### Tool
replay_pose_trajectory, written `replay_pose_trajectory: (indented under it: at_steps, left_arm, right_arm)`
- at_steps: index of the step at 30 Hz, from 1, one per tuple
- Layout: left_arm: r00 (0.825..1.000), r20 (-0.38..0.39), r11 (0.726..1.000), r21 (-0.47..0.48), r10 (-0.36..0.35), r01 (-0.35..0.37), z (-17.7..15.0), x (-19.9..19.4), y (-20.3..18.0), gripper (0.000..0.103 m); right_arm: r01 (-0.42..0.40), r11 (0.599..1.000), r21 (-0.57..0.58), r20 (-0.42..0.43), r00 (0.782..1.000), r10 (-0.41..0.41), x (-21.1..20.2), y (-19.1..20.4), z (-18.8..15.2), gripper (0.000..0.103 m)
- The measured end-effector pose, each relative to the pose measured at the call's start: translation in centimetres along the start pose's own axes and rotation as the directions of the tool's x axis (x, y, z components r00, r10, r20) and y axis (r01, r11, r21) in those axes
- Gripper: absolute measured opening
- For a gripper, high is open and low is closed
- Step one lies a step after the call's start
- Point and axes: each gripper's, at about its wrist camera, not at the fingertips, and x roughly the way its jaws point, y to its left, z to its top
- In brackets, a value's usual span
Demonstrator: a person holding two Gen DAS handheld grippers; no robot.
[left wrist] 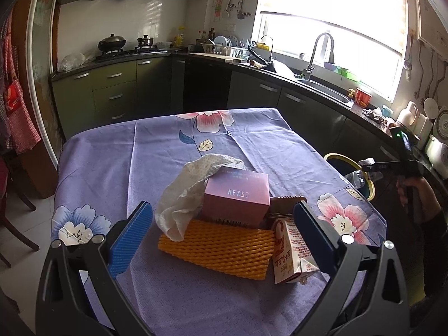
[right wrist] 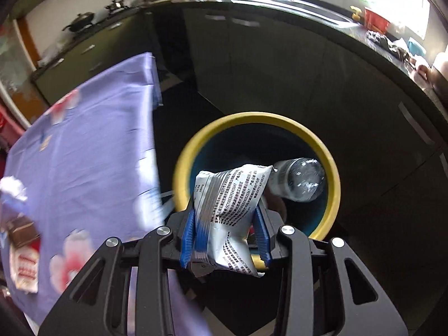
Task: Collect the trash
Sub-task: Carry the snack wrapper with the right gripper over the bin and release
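Blue-padded right gripper (right wrist: pixel 225 232) is clamped on a silver wrapper (right wrist: pixel 229 198) above the yellow-rimmed bin (right wrist: pixel 333 168), which contains a plastic bottle (right wrist: pixel 302 179). Left gripper (left wrist: pixel 224 224) stands wide apart, empty, over a pink box (left wrist: pixel 236 200), tissue (left wrist: pixel 190 190) and milk carton (left wrist: pixel 291 254) near the table's (left wrist: pixel 112 154) right edge.

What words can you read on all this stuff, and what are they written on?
"HEXZE": on the pink box, shown mirrored or upside down.
Milk carton: red Chinese print, too small to read.
Silver packet in the right gripper: rows of tiny black print, not readable.
Bottle in the bin: label blurred.
Red apron at the left edge: a white mark, unclear.
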Motion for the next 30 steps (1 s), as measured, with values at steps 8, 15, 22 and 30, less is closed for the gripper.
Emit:
replay_pose_trajectory:
  at_steps: [8, 15, 22, 30]
  left_arm:
    - [1.0, -0.009, 1.0, 0.008, 0.016, -0.016, 0.9, 0.5, -0.9, 0.096]
    - [1.0, -0.023, 1.0, 0.009, 0.017, -0.017, 1.2, 1.1, -1.0, 0.096]
    - [1.0, -0.017, 1.0, 0.01, -0.004, 0.004, 0.7, 0.8, -1.4, 0.096]
    - [1.0, -0.024, 0.998, 0.066, -0.014, 0.015, -0.1, 0.3, -2.6, 0.096]
  right_arm:
    - [0.012, 1.0, 0.015, -0.063, 0.998, -0.011, 5.4, -2.1, 3.3, 0.048]
    - [0.047, 0.998, 0.033, -0.025, 0.999, -0.046, 4.9, -3.0, 3.3, 0.066]
    - [-0.028, 0.999, 0.036, 0.073, 0.997, 0.025, -1.2, -1.8, -1.9, 0.072]
    - [-0.141, 0.989, 0.036, 0.188, 0.973, 0.131, -7.1, 0.9, -8.2, 0.076]
